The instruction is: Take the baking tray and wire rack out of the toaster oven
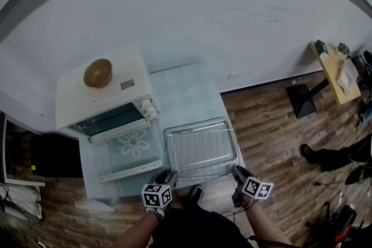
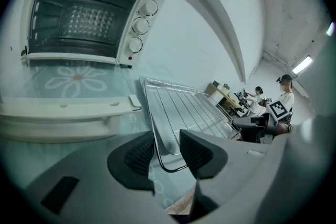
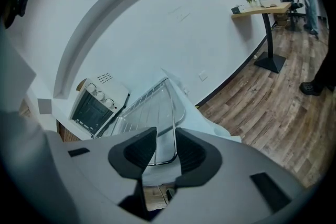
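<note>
Nearest, the left gripper (image 1: pixel 167 175) and right gripper (image 1: pixel 238 173) are parked at the two near corners of the baking tray (image 1: pixel 199 124), jaws apart on both. In the gripper views the tray's near edge and a wire loop are seen running through each gap, not pinched. The tray is shallow, silvery and round-cornered. It's set out on the pale table (image 1: pixel 192 87), just right of the dropped-open oven door (image 1: pixel 131 170), with the wire rack (image 1: pixel 203 151) lying in it. Further back on the left the white toaster oven (image 1: pixel 104 96) is found, with a brown bowl (image 1: pixel 97 72) sat on top, contents not readable. The three knobs (image 2: pixel 140 25) and dark cavity are only shown properly by the left gripper view, and the bowl only by the head view.
</note>
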The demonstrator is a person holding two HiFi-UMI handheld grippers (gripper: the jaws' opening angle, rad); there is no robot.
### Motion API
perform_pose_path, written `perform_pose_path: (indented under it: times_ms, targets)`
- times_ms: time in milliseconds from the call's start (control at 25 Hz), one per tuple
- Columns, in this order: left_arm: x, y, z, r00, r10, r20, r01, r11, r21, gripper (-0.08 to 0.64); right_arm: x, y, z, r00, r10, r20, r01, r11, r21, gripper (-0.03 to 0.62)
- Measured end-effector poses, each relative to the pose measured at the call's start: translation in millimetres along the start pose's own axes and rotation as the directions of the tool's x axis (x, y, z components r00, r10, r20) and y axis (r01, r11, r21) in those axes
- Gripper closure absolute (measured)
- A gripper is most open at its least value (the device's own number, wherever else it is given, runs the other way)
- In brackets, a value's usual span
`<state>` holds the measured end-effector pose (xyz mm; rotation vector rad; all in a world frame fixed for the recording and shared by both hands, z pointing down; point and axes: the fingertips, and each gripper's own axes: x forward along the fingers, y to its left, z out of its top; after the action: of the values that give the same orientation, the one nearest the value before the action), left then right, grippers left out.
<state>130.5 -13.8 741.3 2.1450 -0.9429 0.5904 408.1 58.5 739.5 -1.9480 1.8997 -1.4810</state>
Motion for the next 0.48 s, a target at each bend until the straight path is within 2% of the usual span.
perform_pose_path:
  times_ms: [360,480]
  targets:
    - [9,2,-3,1.000,0.006,-0.025,-0.006,1.000,0.009,0.409,11,-9,-2,0.991,-0.133,-0.013,0.132,0.990,-0.047,0.455]
    - [7,1,-4,0.999,0.003,-0.043,-0.001,0.999,0.044,0.376,13,-11,0,0.984,-0.177,0.004,0.177,0.982,-0.072,0.448]
